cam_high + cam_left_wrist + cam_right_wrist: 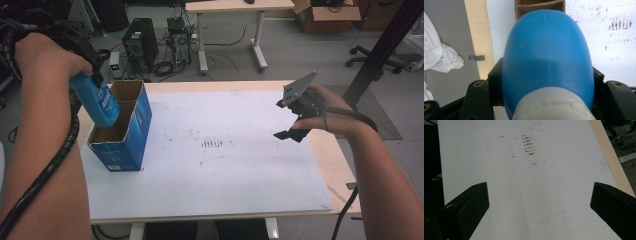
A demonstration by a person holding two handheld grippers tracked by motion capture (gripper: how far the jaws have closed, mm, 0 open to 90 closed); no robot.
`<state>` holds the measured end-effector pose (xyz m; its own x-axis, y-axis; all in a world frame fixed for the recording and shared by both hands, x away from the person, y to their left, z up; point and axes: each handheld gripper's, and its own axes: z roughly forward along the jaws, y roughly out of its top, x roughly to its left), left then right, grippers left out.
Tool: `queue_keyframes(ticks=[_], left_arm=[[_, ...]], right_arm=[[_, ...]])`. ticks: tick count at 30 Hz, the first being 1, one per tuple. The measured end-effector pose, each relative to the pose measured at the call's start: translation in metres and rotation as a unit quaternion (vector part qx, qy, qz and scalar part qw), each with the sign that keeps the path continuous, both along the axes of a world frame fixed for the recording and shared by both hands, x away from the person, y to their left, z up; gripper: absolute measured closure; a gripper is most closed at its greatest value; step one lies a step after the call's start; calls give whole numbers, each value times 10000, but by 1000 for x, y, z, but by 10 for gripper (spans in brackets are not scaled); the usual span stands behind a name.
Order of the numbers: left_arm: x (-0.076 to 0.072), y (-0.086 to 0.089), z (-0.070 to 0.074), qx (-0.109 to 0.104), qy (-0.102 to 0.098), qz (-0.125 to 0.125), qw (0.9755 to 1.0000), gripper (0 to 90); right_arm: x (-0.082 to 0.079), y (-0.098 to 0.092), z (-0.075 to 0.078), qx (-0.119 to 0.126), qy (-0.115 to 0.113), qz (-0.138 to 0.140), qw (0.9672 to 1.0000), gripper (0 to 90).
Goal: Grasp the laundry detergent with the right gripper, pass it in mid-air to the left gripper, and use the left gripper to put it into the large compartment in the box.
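Observation:
My left gripper (pixel 94 80) is shut on a blue plastic bottle (pixel 101 104) with a white cap. It holds the bottle tilted, base down, over the open blue cardboard box (pixel 129 137) at the table's left. The bottle's base sits at the mouth of the box's nearer compartment. In the left gripper view the bottle (pixel 546 55) hides most of the scene, with the black jaws of the left gripper (pixel 546 85) pressed on both its sides and the box's cardboard edge (pixel 539 7) just past it. My right gripper (pixel 290 134) hovers open over the right of the white board, and the right gripper (pixel 539 205) has nothing between its jaws.
A stained white board (pixel 215 165) covers the wooden table (pixel 335 165). Beyond the far edge stand computer towers (pixel 140 42), cables, another desk (pixel 230 30) and an office chair (pixel 380 57). A white cloth (pixel 441 57) lies on the floor left of the table.

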<state>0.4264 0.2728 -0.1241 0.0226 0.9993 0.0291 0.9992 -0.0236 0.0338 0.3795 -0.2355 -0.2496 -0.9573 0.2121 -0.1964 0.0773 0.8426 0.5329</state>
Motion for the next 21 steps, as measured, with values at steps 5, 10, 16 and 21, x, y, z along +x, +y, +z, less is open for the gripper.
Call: queue_keyframes(ticks=[5, 10, 16, 21], left_arm=[[2, 3, -16, -88, 42, 42, 9999, 386], [3, 3, -34, -92, 113, -6, 9999, 387], [5, 2, -56, -64, 171, -87, 9998, 386], [6, -1, -74, -51, 200, -123, 9997, 387]], right_arm=[[0, 1, -1, -9, 17, 8, 10000, 21], [0, 2, -3, -4, 27, -2, 10000, 21], [1, 3, -5, -23, 64, -8, 10000, 21], [1, 3, -8, -31, 99, -12, 9999, 22]])
